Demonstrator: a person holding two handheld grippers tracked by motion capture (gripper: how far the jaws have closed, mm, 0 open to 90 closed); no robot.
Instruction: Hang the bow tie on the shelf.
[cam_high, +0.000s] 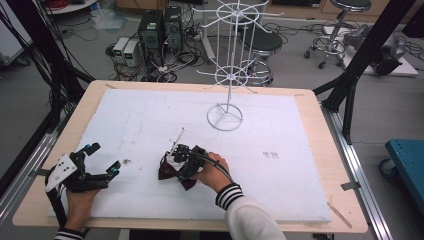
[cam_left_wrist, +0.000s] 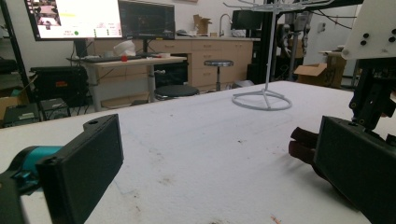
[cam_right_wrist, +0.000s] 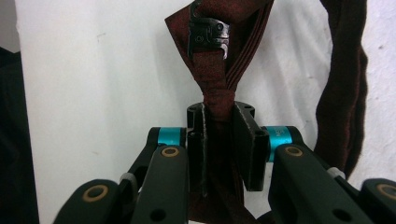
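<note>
Gripping the dark red bow tie (cam_right_wrist: 212, 88) firmly, the right gripper (cam_right_wrist: 219, 144) should lift straight toward the white rack (cam_high: 227, 75) at one o'clock; left gripper (cam_high: 102, 160) waits agape.

1. My table (cam_high: 320, 165) was pale wood under a white foam sheet (cam_high: 150, 120).
2. Beyond the table's far edge, computer towers (cam_high: 160, 30) and tangled cables sat on grey floor (cam_high: 30, 100).
3. Black stools (cam_high: 262, 45) stood right of the towers.
4. A lit monitor (cam_left_wrist: 77, 18) glowed above a desk (cam_left_wrist: 126, 60) behind the table.
</note>
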